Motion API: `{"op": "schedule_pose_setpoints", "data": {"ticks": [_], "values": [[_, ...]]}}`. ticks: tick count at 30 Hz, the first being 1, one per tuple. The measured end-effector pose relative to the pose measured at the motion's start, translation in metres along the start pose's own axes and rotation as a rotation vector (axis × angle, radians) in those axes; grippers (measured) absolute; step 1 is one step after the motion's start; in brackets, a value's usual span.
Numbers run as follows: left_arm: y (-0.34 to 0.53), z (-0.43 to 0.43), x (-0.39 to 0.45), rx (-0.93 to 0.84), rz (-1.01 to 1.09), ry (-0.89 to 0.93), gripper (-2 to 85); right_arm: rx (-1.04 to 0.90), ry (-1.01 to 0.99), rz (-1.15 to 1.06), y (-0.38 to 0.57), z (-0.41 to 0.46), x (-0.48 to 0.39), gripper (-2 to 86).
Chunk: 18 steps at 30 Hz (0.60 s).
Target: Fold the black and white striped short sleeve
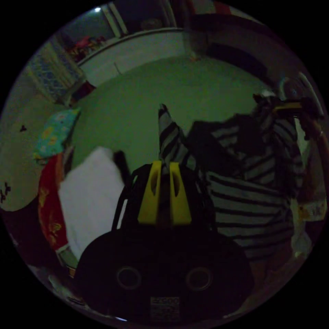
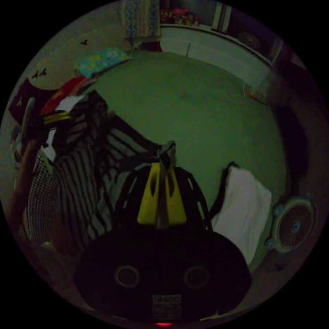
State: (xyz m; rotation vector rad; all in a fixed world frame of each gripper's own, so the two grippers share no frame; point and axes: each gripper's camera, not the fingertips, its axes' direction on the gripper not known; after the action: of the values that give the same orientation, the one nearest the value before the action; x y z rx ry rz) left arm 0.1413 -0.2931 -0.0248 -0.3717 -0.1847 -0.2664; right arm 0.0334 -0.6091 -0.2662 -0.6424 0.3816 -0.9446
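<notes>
The black and white striped short sleeve shirt (image 1: 246, 192) hangs in the air above the green surface (image 1: 137, 102), stretched between the two grippers. My left gripper (image 1: 165, 165) has its yellow jaws shut on a pinch of striped cloth that sticks up past the tips. At the far right of the left gripper view, the other gripper (image 1: 286, 106) grips the shirt's opposite end. In the right gripper view, my right gripper (image 2: 164, 168) is shut on an edge of the shirt (image 2: 78, 178), and the left gripper (image 2: 56, 118) holds the far end at the left.
A folded white garment (image 1: 90, 192) (image 2: 245, 205) lies on the green surface. A red cloth (image 1: 48, 205) and a flowered pillow (image 1: 56, 132) sit beside it. A round fan (image 2: 294, 226) stands at the right. A person's arm (image 2: 20, 178) is at the left.
</notes>
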Motion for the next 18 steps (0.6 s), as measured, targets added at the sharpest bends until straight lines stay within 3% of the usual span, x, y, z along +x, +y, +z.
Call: {"op": "schedule_pose_setpoints", "data": {"ticks": [3,8,10,18], "values": [[-0.053,-0.008,-0.025,0.047,-0.075,-0.062,5.4,0.099,0.207,0.078,-0.055,-0.011,0.016,-0.3],[-0.109,0.009,-0.06,0.018,-0.345,-0.112,8.7,0.0,0.335,0.275,-0.099,0.005,0.045,8.8],[-0.111,0.018,-0.06,0.027,-0.375,-0.025,10.2,0.051,0.205,0.221,-0.086,0.015,0.036,12.2],[-0.089,0.072,-0.006,-0.013,-0.069,0.24,17.1,-0.073,-0.185,-0.054,0.031,0.07,-0.015,17.7]]}}
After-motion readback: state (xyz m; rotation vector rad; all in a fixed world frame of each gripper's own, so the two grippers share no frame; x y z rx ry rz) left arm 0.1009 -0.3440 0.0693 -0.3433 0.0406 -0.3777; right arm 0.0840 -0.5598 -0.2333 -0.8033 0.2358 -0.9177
